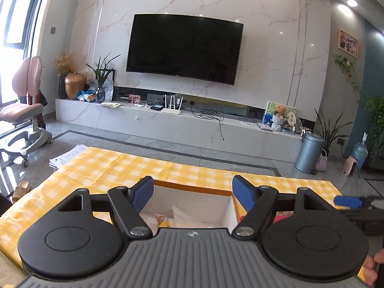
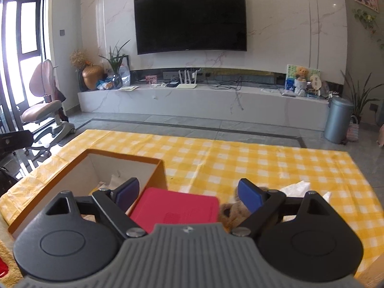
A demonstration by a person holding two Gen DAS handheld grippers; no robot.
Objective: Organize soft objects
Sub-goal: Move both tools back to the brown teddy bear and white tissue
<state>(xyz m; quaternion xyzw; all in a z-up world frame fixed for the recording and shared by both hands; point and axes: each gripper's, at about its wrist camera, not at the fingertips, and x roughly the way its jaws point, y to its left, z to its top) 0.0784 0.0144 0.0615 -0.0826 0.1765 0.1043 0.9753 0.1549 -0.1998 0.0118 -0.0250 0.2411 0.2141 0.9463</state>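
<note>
Both jaws stood wide, empty. Left gripper (image 1: 193, 193) hung over box (image 1: 192, 188). Right gripper (image 2: 188, 193) over red pad (image 2: 175, 210); feared snagging box wall or brown plush (image 2: 231, 212) near desk's (image 2: 264, 165) front edge.

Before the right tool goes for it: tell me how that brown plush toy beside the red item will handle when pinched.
The brown plush toy looks furry and slumped, so it will probably squash and flop rather than hold shape. It seems light for its size. Lying flat on the checked cloth, it is unlikely to roll.

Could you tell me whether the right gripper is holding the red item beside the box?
No, the right gripper stands open above the red item, its blue pads well apart and pressing on nothing, next to the orange box.
</note>
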